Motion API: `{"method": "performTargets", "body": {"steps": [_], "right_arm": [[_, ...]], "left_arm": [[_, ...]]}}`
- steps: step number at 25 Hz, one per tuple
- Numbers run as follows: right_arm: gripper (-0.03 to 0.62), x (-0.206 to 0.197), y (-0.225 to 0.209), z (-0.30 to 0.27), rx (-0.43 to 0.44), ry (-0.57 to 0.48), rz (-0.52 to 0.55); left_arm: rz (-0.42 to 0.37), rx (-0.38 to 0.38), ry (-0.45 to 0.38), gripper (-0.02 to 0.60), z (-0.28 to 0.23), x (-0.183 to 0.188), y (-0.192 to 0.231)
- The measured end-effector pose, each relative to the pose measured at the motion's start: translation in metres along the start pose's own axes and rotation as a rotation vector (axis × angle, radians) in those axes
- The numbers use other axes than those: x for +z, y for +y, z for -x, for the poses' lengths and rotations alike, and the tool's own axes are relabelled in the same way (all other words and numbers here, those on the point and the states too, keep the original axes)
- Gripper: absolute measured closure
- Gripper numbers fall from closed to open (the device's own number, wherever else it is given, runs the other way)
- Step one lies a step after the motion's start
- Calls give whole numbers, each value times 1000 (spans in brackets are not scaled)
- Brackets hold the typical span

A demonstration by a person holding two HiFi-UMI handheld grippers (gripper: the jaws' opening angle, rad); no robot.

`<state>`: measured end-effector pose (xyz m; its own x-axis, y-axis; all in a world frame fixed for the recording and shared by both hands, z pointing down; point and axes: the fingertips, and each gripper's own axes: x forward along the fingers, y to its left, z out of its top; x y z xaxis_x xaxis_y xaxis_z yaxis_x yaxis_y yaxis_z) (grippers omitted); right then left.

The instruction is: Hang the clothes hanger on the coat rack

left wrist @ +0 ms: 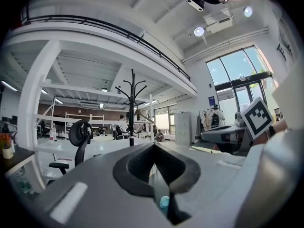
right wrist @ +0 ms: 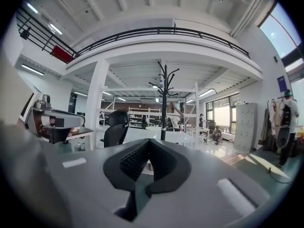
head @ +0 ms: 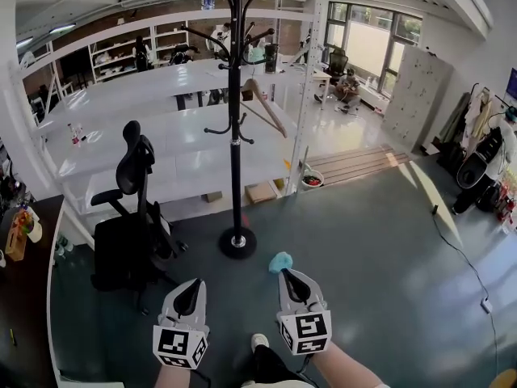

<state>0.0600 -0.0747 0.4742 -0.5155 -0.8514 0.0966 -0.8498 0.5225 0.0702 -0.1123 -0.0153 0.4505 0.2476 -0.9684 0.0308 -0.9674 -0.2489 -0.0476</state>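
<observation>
A black coat rack [head: 234, 128] stands on the grey-green floor straight ahead of me. A wooden clothes hanger [head: 263, 105] hangs from one of its arms, on its right side. Low in the head view, short of the rack's round base, are my left gripper [head: 194, 286] and my right gripper [head: 287, 276]. Both are shut with nothing between the jaws. The left gripper view shows the rack [left wrist: 131, 109] beyond that gripper's shut tips [left wrist: 153, 147]. In the right gripper view the rack [right wrist: 164, 103] and the hanger [right wrist: 176, 109] rise above the shut tips [right wrist: 148, 142].
A black office chair [head: 133, 221] stands left of the rack. A small teal object [head: 280, 261] lies on the floor by the base. White shelving posts [head: 303, 95] and tables stand behind. A dark desk [head: 20, 305] is at left, a cable [head: 464, 257] at right.
</observation>
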Motion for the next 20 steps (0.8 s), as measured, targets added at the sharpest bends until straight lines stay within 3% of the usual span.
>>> {"method": "performTargets", "body": {"steps": [8,20], "right_arm": [[568,-3,34,77,0,21,-13],[568,-14,35,139,56,32,-28]], "left_arm": [[19,-21,16,581,72,1,-37],[22,17,-7,581,108,16,-90]]}}
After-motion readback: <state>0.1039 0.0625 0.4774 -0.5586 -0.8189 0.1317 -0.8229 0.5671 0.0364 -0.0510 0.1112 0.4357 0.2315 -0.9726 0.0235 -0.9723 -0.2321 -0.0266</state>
